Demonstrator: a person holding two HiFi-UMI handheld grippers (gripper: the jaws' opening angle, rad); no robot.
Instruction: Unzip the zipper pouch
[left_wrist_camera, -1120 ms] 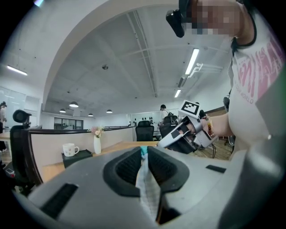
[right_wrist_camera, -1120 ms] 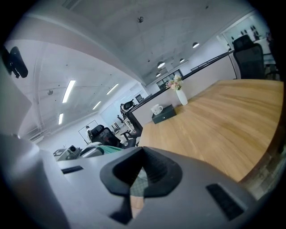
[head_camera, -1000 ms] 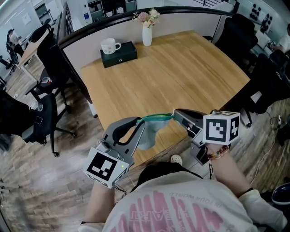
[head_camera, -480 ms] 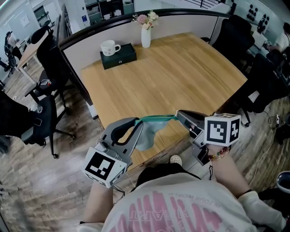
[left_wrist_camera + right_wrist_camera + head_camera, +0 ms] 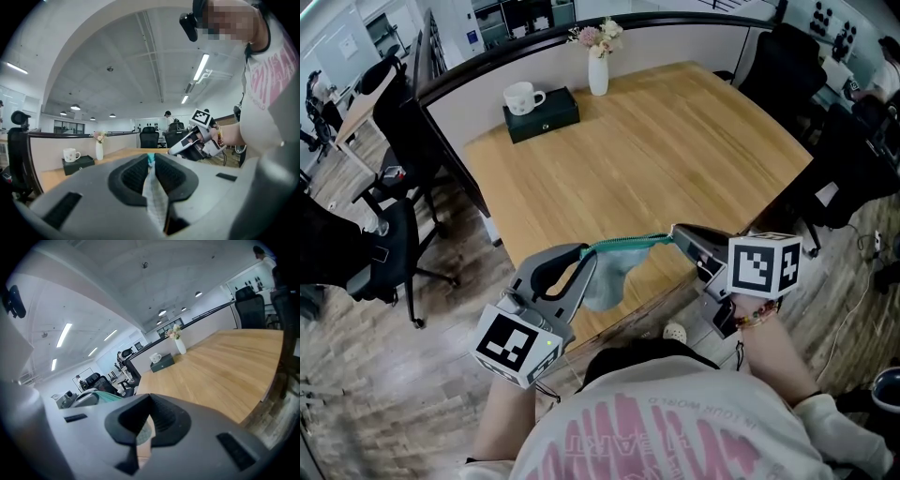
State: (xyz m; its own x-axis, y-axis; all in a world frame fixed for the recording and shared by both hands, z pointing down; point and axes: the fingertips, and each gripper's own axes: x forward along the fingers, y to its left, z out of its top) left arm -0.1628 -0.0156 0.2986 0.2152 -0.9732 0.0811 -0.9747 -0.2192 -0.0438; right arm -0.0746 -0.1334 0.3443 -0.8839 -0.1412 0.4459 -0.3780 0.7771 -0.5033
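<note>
A pale teal zipper pouch (image 5: 612,270) hangs in the air over the near edge of the wooden table (image 5: 675,150), its green zipper (image 5: 628,244) stretched taut between both grippers. My left gripper (image 5: 592,253) is shut on the pouch's left end; in the left gripper view pale fabric (image 5: 153,192) is pinched between the pads of the left gripper (image 5: 151,161). My right gripper (image 5: 676,232) is shut on the zipper's right end. In the right gripper view a bit of pale fabric (image 5: 144,433) shows between the jaws of the right gripper (image 5: 149,404). The zipper pull is hidden.
At the table's far side a white mug (image 5: 523,96) sits on a dark green box (image 5: 546,114), beside a white vase with flowers (image 5: 598,70). Black office chairs stand on the left (image 5: 394,234) and at the right (image 5: 787,66). The person's body is close below the grippers.
The right gripper has drifted a little to the right, and the stretch of zipper between the grippers has grown longer. The left gripper has stayed in place.
</note>
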